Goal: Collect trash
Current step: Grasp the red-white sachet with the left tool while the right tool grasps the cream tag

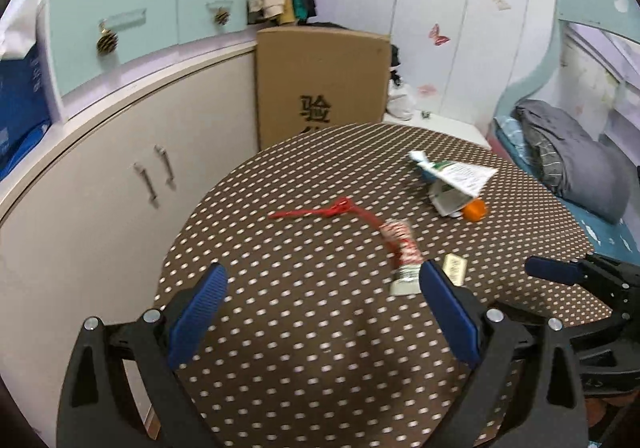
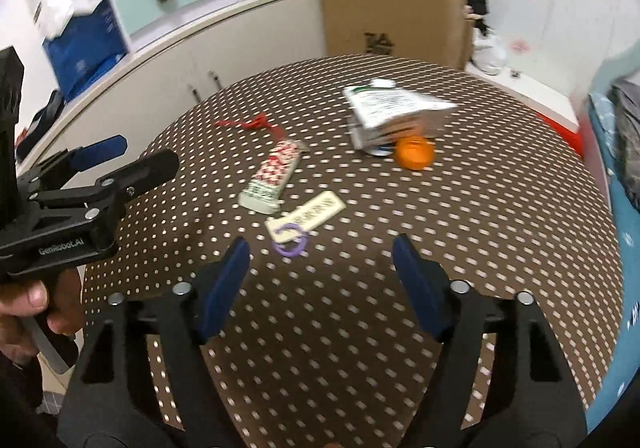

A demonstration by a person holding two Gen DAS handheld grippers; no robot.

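Holding my left tool [image 1: 322, 282] above the near edge of the round desk [image 1: 304, 332], I have its blue fingers [image 1: 198, 312] spread wide with nothing between them; my right tool [image 2: 320, 260] hangs over the same near edge, its fingers [image 2: 226, 288] likewise released and empty; in the right view my left tool [image 2: 120, 160] shows from the side at the left, apart from every item, with my hand [image 2: 36, 304] on its grip.

Trash lies scattered on the dotted brown cloth; a red-and-white patterned wrapper [image 2: 272, 178] lies flat near the middle, its lower end just beside a pale printed label [image 2: 310, 214]; a small purple ring [image 2: 290, 242] rests against the near end of that label, closest to my right tool; in the left view the wrapper [image 1: 402, 258] sits just past my left tool's right finger, and the label [image 1: 456, 268] is beside it; a red ribbon [image 1: 320, 210] with a knot lies beyond the wrapper, one tail running toward the wrapper's far end.

Farther back on the right, a crumpled white-and-green carton [image 2: 394, 114] is tipped on the cloth; an orange ball-like thing [image 2: 414, 152] touches its near side, though blur hides what it is.

Behind the desk stands a cardboard box [image 1: 322, 82] against pale cabinets [image 1: 120, 184]; a bed [image 1: 576, 168] with a grey bundle lies to the right.
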